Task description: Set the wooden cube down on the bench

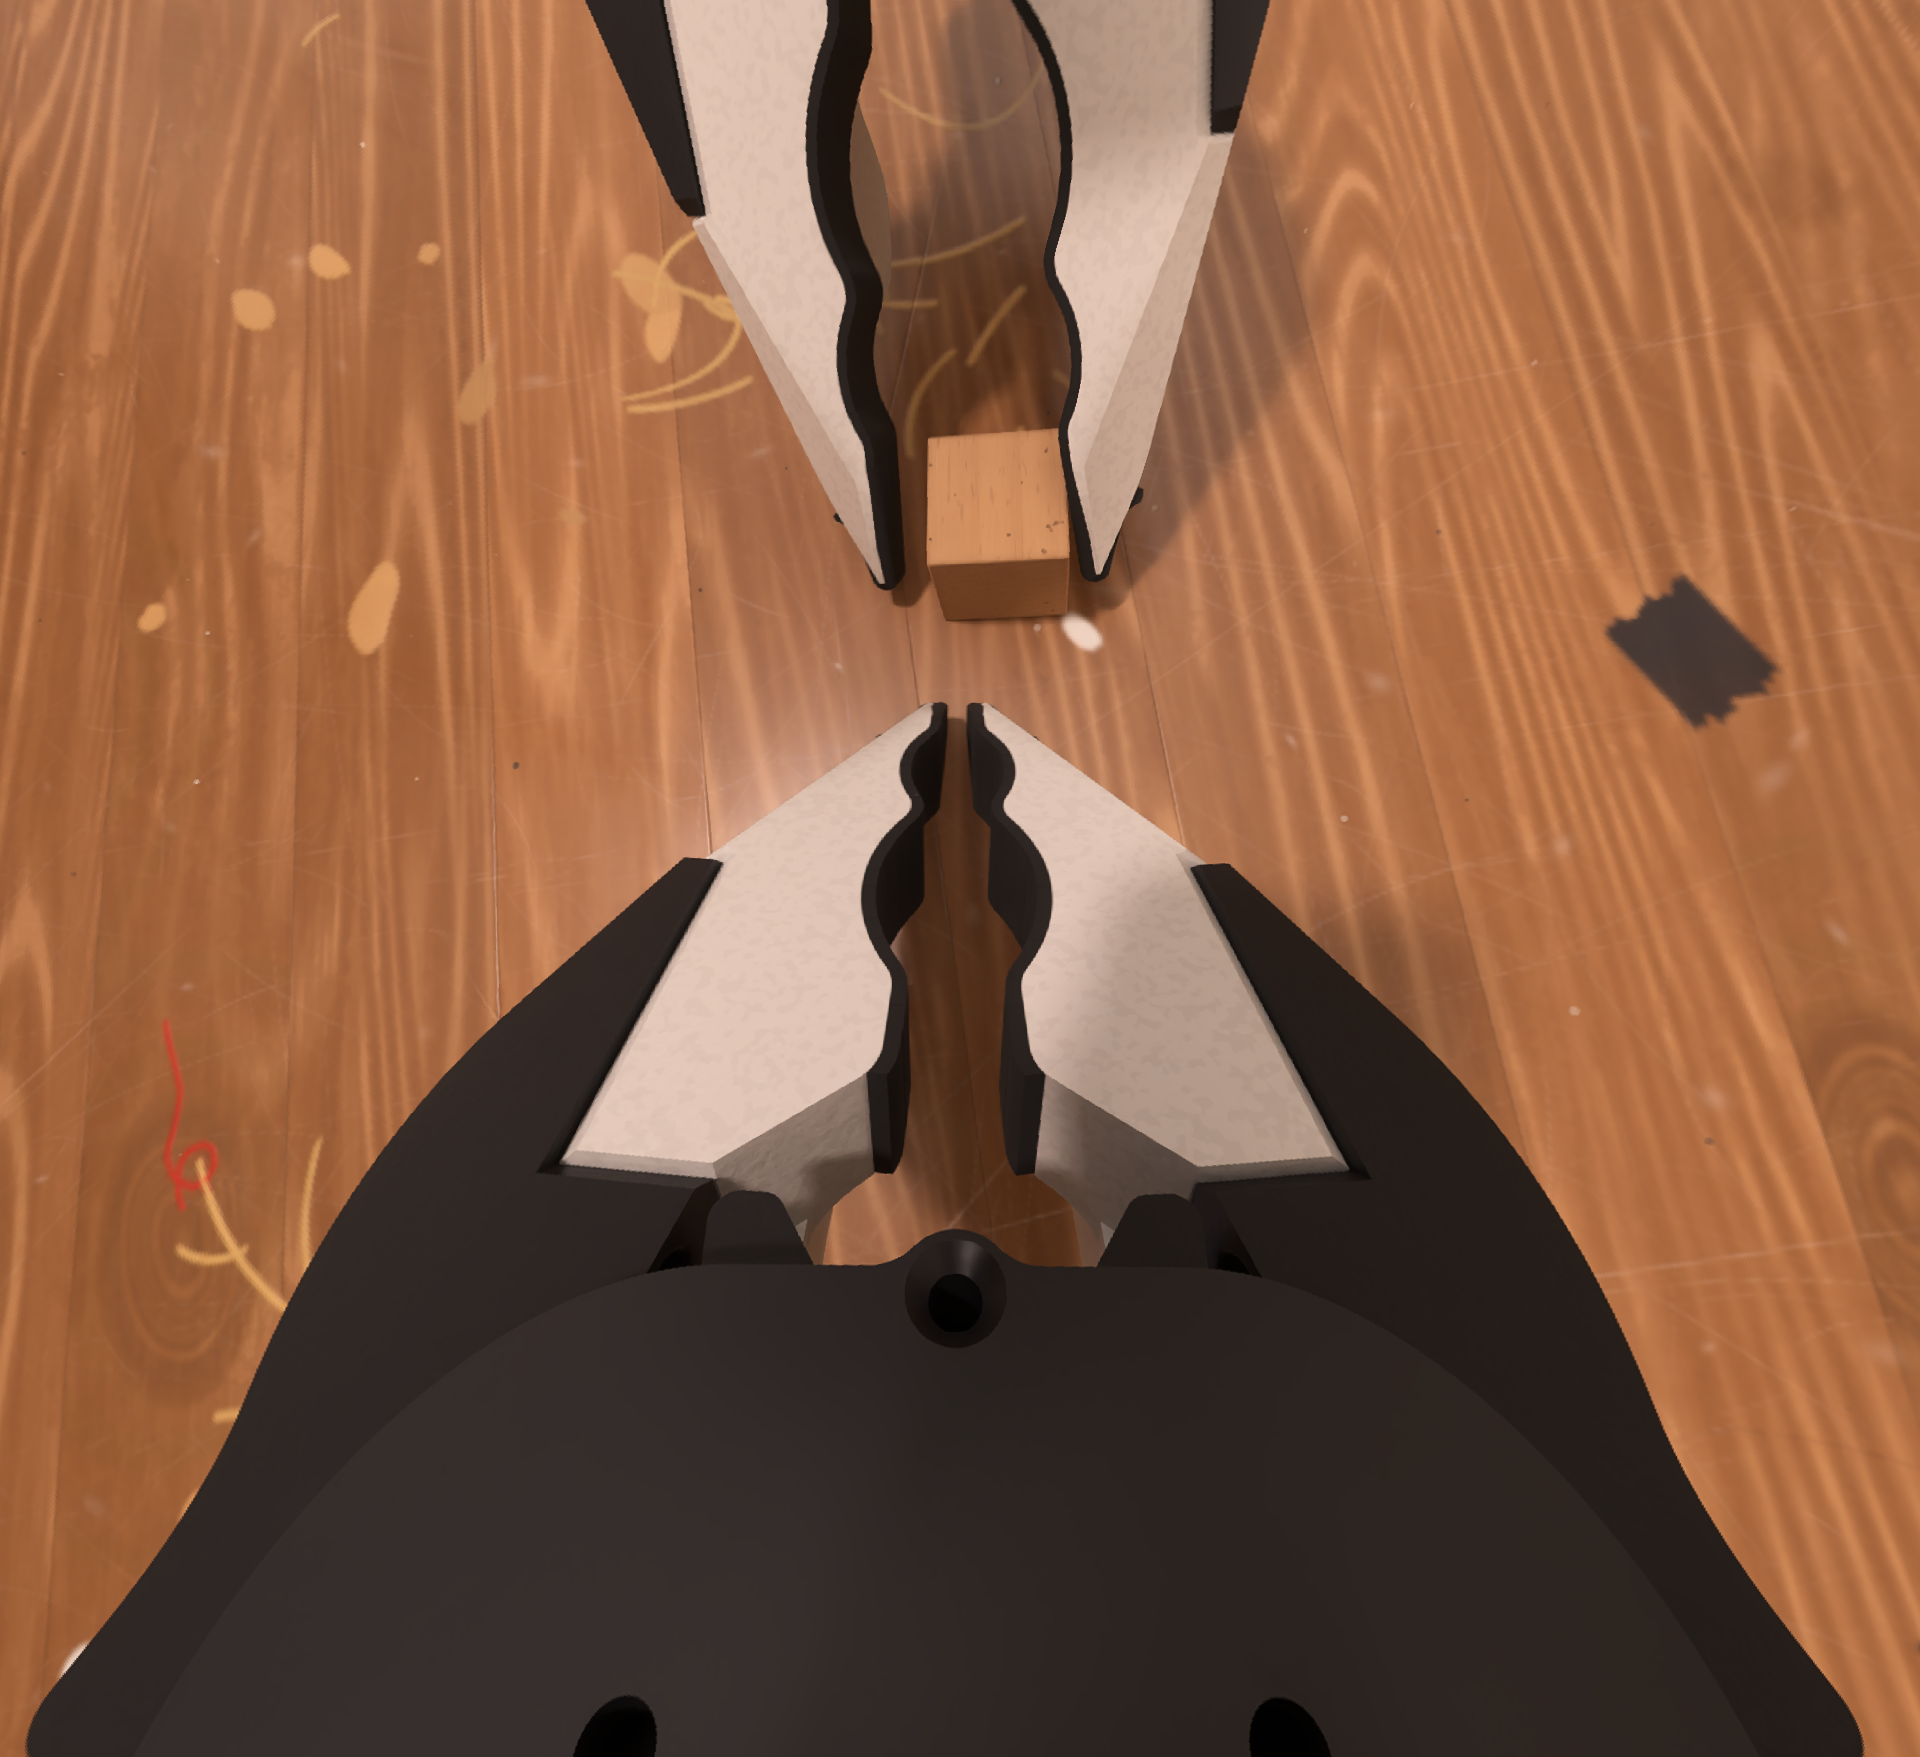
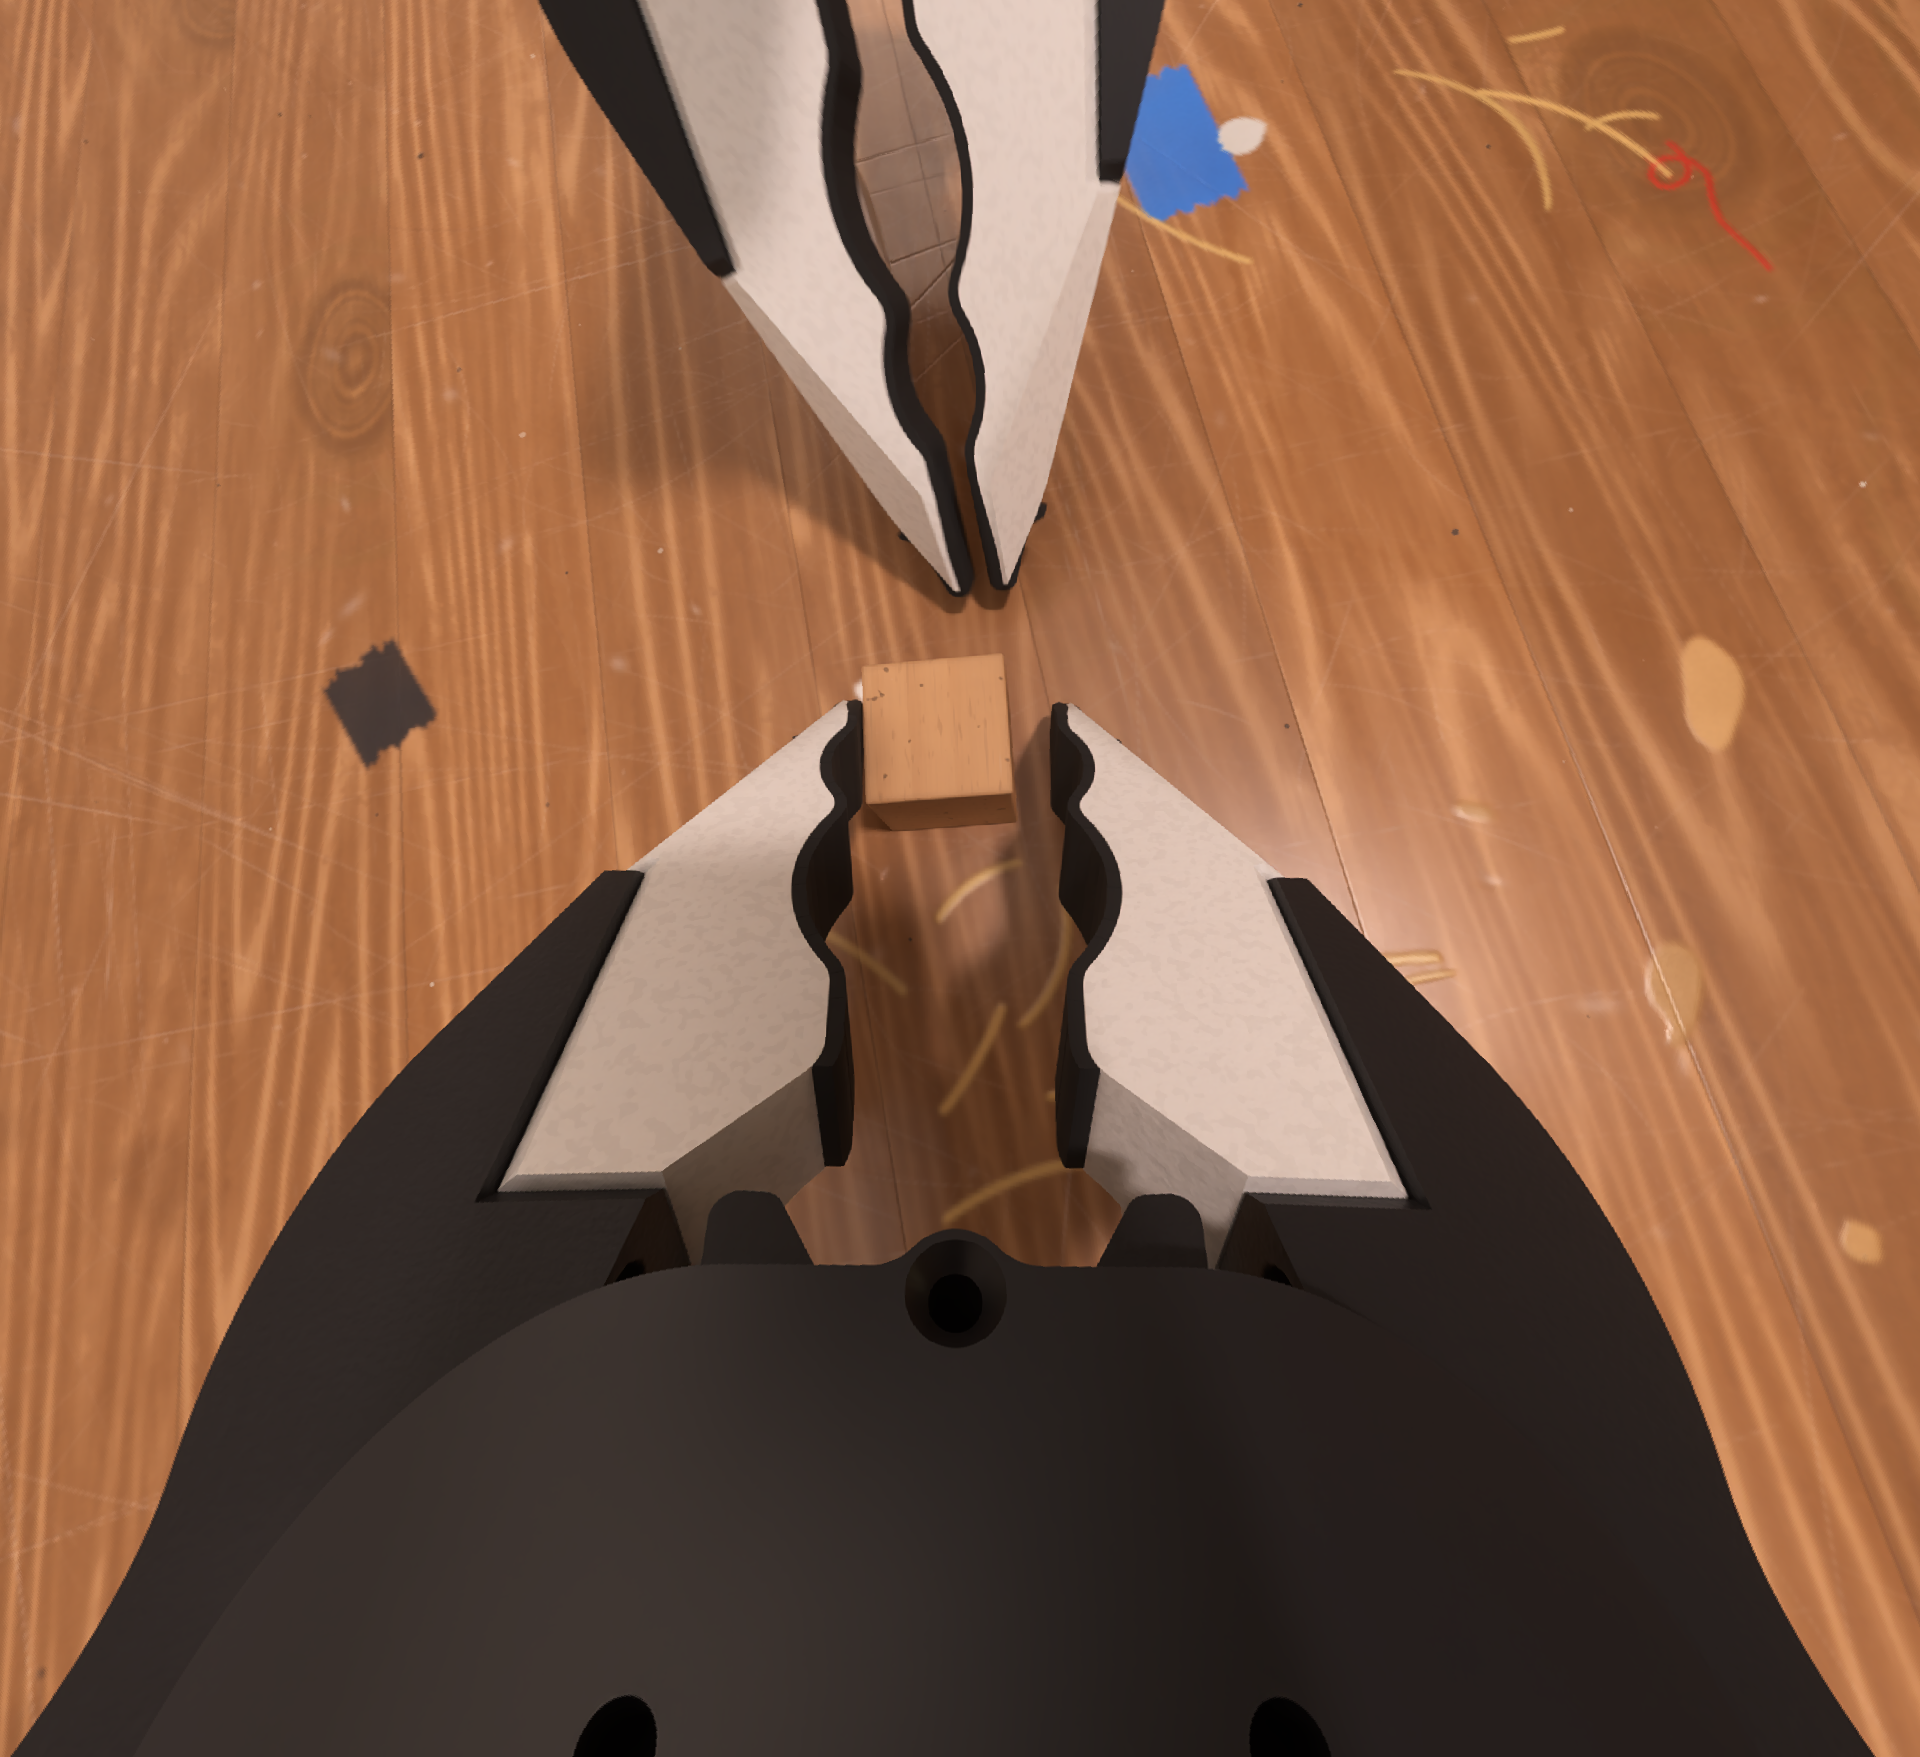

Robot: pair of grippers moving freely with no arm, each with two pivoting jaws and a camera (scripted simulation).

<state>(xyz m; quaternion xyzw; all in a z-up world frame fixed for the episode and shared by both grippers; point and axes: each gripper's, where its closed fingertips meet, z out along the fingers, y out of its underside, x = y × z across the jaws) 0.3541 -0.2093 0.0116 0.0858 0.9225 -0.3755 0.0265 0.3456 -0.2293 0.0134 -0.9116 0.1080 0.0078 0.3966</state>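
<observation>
Your wooden cube (image 1: 997,523) sits flat on the bench (image 1: 364,772), between the tips of the right gripper (image 1: 992,577), which comes in from the far side in the left wrist view. In the right wrist view, the cube (image 2: 937,739) touches or nearly touches one finger (image 2: 847,741), while a clear gap separates it from the other finger, so your right gripper (image 2: 956,720) stands wide and grips nothing.

Your left gripper (image 1: 956,715) is narrowed almost to a slit, with nothing between its jaws. Its tips hang just short of the cube's near face, apart from it. Seen from the right wrist view, the left gripper (image 2: 971,580) stands just beyond the cube, tips pointed down at the boards.

Around the cube, the bench carries only flat marks: a dark patch (image 1: 1691,666) well to the right in the left wrist view, a blue patch (image 2: 1179,144) partly hidden behind the left gripper, a red scribble (image 2: 1704,201), a white fleck (image 1: 1084,633) just beside the cube, and pale streaks and blotches. The two grippers are the only things standing close to the cube.
</observation>
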